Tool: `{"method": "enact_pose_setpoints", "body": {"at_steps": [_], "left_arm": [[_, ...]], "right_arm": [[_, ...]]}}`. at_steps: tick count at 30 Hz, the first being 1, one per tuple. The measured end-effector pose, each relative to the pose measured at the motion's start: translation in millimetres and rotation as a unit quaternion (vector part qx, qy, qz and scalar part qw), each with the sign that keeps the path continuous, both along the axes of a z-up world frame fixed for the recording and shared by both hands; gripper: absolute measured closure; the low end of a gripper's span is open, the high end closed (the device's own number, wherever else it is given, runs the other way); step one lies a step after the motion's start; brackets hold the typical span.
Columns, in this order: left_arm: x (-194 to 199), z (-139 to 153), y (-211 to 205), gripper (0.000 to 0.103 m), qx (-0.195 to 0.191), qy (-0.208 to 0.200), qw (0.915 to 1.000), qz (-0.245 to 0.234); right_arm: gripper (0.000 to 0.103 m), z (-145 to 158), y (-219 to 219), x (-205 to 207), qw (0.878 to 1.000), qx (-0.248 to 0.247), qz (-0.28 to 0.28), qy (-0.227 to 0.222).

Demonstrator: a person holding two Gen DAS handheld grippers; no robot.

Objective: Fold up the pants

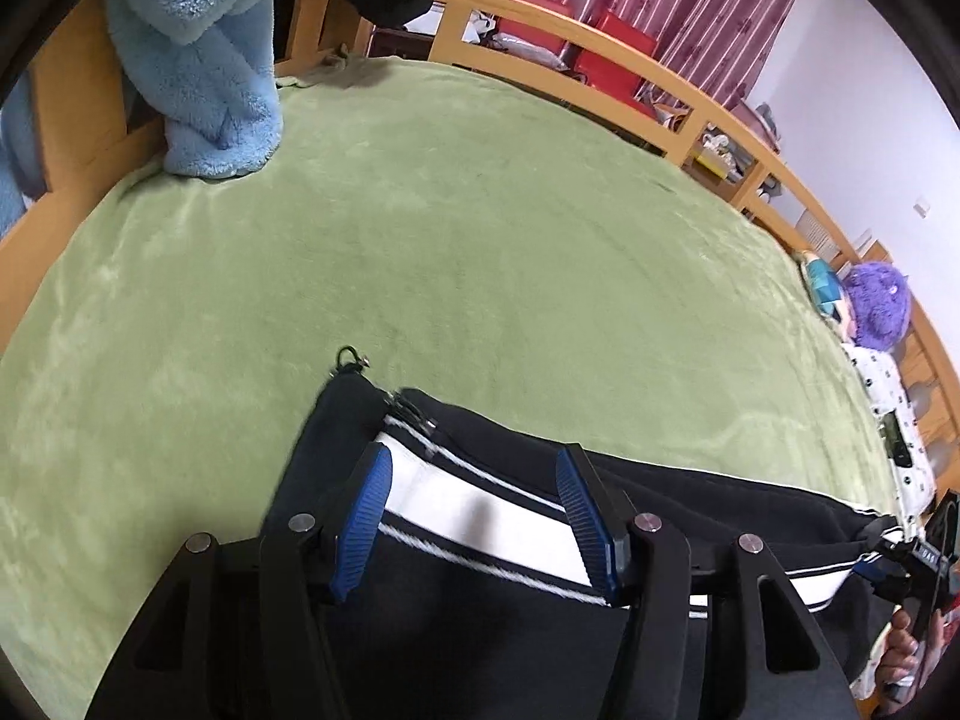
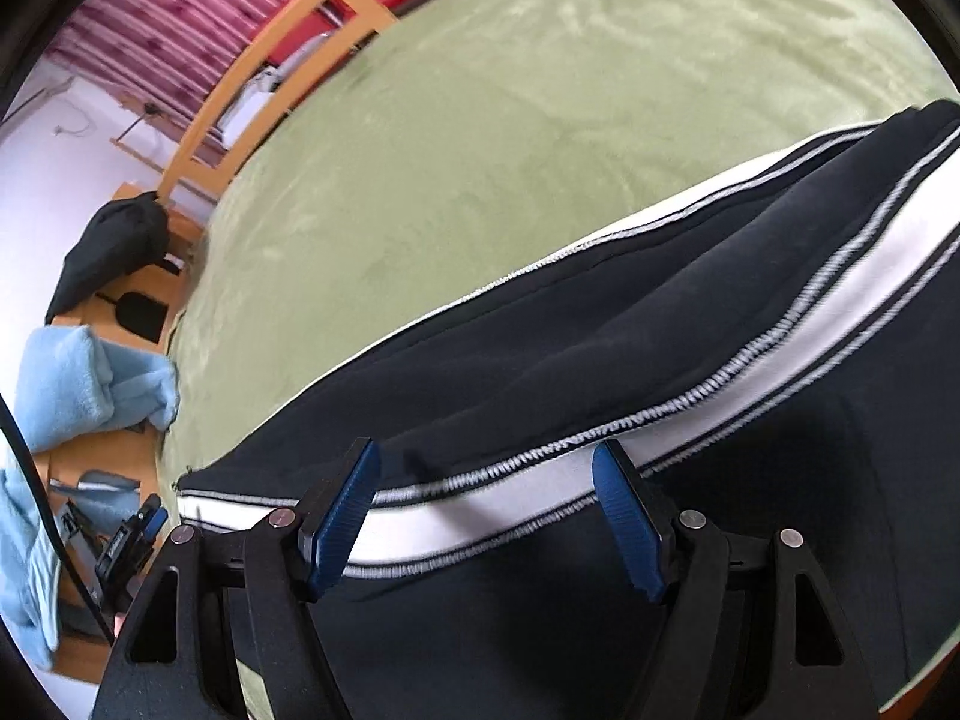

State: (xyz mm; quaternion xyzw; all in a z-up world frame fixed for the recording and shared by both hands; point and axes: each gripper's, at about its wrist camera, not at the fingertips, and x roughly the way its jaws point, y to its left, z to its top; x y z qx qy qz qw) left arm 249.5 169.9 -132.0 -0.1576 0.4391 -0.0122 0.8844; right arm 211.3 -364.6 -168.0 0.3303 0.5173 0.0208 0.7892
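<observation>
Grippers [image 1: 474, 516] [image 2: 486, 516] open, above pants [image 2: 600, 348]

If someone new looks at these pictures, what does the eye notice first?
First the black pants with a white side stripe, lying on the green blanket at the near edge. Both grippers, left and right, stand open above the stripe. A fluffy blue cloth hangs at the far left corner.

No writing, label, brand or number could be read in either view; small pale marks on the other tool [image 1: 927, 555] at the far right edge were too blurred.
</observation>
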Motion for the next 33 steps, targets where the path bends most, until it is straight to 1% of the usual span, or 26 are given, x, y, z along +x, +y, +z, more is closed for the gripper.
{"method": "enact_pose_setpoints", "body": {"at_steps": [2,4,5,6,8,9,10,11,12,14,16,19,21,22,24,26,27,28,30,31,33], "left_arm": [[6.2,-6.2,3.2,0.048,0.008,0.009,0.9999,0.005],[13.7,-13.9,6.6,0.048,0.013,0.017,0.9997,0.007],[17.0,-17.2,8.0,0.048,0.017,0.022,0.9996,0.008],[20.5,-22.0,9.0,0.049,0.018,0.028,0.9994,0.007],[26.0,-30.5,10.5,0.052,0.005,0.035,0.9994,0.002],[27.6,-35.5,11.5,0.055,-0.008,0.039,0.9992,-0.002],[27.8,-38.2,12.2,0.059,-0.005,0.040,0.9992,0.002],[27.9,-39.0,13.1,0.072,0.002,0.036,0.9993,0.004],[26.2,-37.7,12.9,0.081,-0.001,0.029,0.9996,-0.004],[19.2,-29.4,15.8,0.084,-0.025,0.006,0.9996,-0.008],[11.5,-15.9,18.9,0.085,-0.025,-0.024,0.9994,-0.003],[-1.8,7.5,33.9,0.085,-0.047,-0.068,0.9965,0.014],[-4.3,16.2,43.6,0.085,-0.057,-0.080,0.9950,0.020],[-1.6,16.1,45.4,0.085,-0.057,-0.076,0.9952,0.022],[7.6,8.4,44.6,0.085,-0.045,-0.059,0.9969,0.025],[17.0,-4.6,40.3,0.083,-0.028,-0.037,0.9984,0.031],[22.4,-12.1,38.1,0.079,-0.014,-0.023,0.9990,0.036],[27.8,-19.1,35.5,0.077,0.005,-0.005,0.9991,0.041],[34.4,-26.8,32.9,0.067,0.031,0.028,0.9980,0.048],[33.3,-27.4,33.5,0.065,0.031,0.033,0.9977,0.051],[25.3,-23.7,36.2,0.058,0.016,0.029,0.9981,0.052]], "right_arm": [[0.031,-7.1,-0.7,7.8,1.000,0.005,-0.011,0.007],[0.035,-13.9,1.4,14.3,1.000,0.002,-0.016,0.012],[0.047,-15.4,3.3,17.1,1.000,-0.006,-0.016,0.015],[0.065,-17.2,7.2,20.3,1.000,-0.019,-0.012,0.020],[0.076,-16.4,14.2,25.5,0.998,-0.052,-0.002,0.024],[0.083,-14.2,17.8,26.1,0.998,-0.068,0.002,0.017],[0.087,-12.0,19.9,24.7,0.997,-0.079,0.004,0.010],[0.089,-9.2,21.0,23.7,0.996,-0.088,0.008,0.003],[0.090,-5.9,21.3,22.4,0.996,-0.093,0.009,-0.004],[0.091,4.2,19.8,19.5,0.995,-0.095,0.007,-0.022],[0.092,15.7,16.3,19.4,0.995,-0.091,0.003,-0.039],[0.093,31.1,12.1,22.9,0.995,-0.077,-0.012,-0.058],[0.093,38.0,17.3,32.9,0.995,-0.078,-0.012,-0.068],[0.093,38.8,17.5,36.6,0.995,-0.076,-0.012,-0.071],[0.093,32.5,16.6,46.5,0.995,-0.069,-0.015,-0.068],[0.092,16.4,16.0,58.2,0.996,-0.064,-0.019,-0.050],[0.089,4.2,18.1,66.3,0.997,-0.069,-0.015,-0.034],[0.088,-6.2,20.5,72.1,0.997,-0.074,-0.010,-0.021],[0.079,-25.1,19.4,77.1,0.998,-0.059,-0.005,-0.004],[0.075,-27.0,17.0,75.9,0.999,-0.049,-0.002,-0.008],[0.062,-19.1,12.7,70.0,0.999,-0.032,0.012,-0.020]]}}
